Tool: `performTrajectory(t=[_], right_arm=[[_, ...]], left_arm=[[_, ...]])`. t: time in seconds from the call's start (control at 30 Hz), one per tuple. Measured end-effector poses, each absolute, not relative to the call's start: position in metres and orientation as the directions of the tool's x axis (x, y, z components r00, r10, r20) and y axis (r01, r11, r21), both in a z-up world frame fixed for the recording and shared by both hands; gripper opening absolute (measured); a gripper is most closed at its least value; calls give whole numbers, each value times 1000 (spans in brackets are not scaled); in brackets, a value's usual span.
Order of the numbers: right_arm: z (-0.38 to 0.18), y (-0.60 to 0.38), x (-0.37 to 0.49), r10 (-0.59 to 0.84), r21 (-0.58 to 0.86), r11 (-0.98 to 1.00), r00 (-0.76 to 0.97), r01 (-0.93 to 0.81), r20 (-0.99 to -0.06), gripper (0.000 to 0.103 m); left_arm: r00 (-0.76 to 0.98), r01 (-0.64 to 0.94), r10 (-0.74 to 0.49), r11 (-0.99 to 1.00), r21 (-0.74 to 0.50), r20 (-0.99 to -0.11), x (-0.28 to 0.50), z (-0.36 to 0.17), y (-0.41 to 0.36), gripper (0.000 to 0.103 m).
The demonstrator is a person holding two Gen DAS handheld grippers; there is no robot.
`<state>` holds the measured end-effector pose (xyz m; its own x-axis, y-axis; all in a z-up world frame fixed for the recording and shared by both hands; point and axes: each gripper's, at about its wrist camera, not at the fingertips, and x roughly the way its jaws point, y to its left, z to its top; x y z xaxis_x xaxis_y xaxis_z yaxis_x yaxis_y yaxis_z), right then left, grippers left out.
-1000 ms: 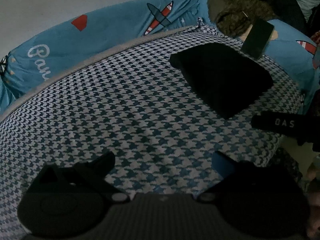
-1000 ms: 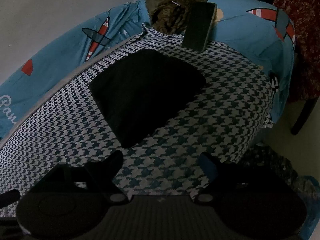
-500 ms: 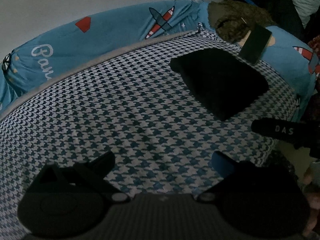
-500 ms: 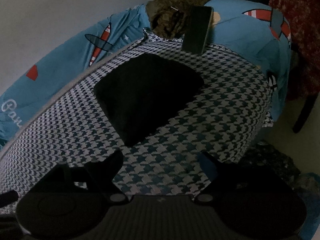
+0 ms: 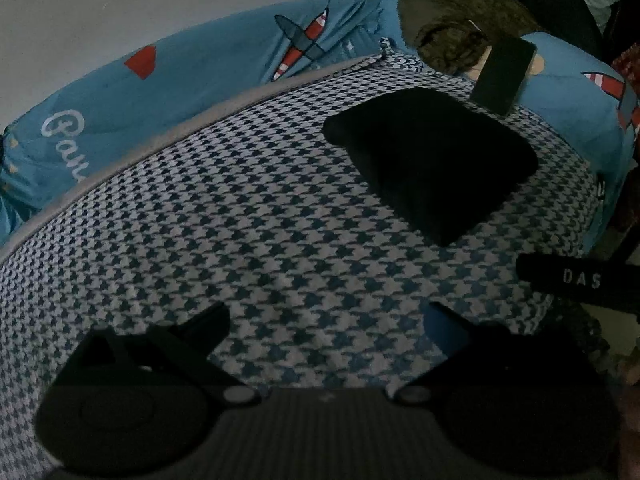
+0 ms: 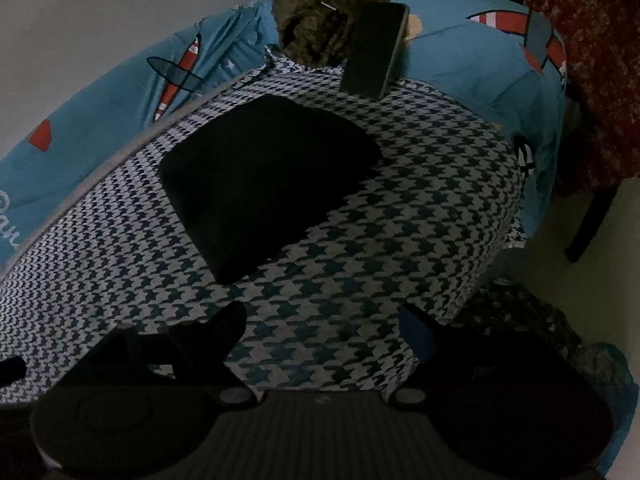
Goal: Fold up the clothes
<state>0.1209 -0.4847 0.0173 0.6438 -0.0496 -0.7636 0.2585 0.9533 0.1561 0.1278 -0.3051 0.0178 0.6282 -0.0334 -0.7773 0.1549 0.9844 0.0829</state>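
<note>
A black folded garment (image 5: pixel 432 160) lies flat on the houndstooth cover (image 5: pixel 240 220), toward its far right corner. My left gripper (image 5: pixel 328 320) hovers open over the bare cover, well short of the garment and to its left, with nothing between the fingers. In the right wrist view the same garment (image 6: pixel 260 180) lies just ahead and a little to the left of my right gripper (image 6: pixel 324 320), which is open and empty above the houndstooth cover (image 6: pixel 420 200). The right gripper's dark finger (image 5: pixel 576 280) shows at the right edge of the left wrist view.
A dark phone (image 6: pixel 376 50) leans at the far edge beside a crumpled olive cloth (image 6: pixel 320 20). Blue bedding with aeroplane print (image 5: pixel 180 92) rings the cover. A red patterned cloth (image 6: pixel 592 60) hangs on the right, and the cover's edge drops off there.
Both views wobble only slightly. The black garment lies where it was and both grippers stay open.
</note>
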Motion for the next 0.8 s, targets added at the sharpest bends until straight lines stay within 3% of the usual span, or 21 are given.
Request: performTrajectory(t=[0.8], right_arm=[[11, -497, 132, -96, 149, 933, 625, 328, -775, 83]], left_arm=[[594, 150, -64, 988, 32, -802, 148, 6, -317, 103]])
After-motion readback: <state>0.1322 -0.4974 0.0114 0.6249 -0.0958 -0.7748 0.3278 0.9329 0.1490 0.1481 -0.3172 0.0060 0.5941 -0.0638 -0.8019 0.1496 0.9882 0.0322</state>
